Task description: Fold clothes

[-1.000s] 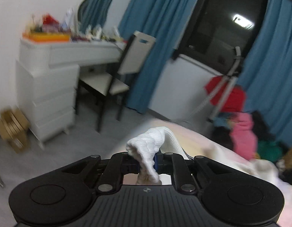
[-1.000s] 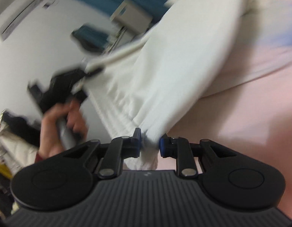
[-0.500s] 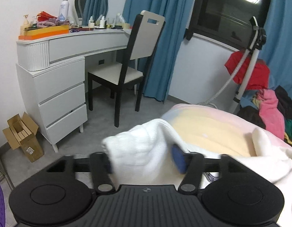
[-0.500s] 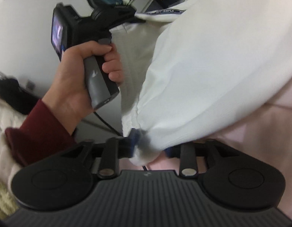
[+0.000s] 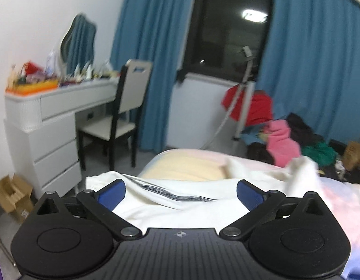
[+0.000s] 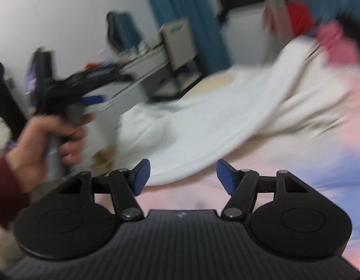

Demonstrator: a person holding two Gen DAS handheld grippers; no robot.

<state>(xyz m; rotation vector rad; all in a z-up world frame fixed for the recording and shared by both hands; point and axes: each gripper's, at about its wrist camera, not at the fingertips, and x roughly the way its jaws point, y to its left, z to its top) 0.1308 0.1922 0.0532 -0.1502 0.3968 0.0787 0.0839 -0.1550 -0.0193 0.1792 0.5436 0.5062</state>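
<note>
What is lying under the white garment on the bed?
Under the white garment lies the pastel bedcover, pink with yellow and blue areas. Whatever sits beneath the garment's middle is covered and cannot be seen.

White garment (image 5: 180, 207) with black stripe, apparently lettering; pink-to-blue bedsheet (image 6: 296, 163); blue curtains (image 5: 147, 46); blue-padded black grippers

The left tool (image 5: 179, 194) sits low in its frame, blue pads (image 5: 111, 193) spread wide apart. The right tool (image 6: 181, 175) is likewise parted, gripping nothing. At the left edge of the right wrist view, blurred by motion, the person's left hand (image 6: 43, 140), in a dark red sleeve, grips the left tool's handle.
</note>
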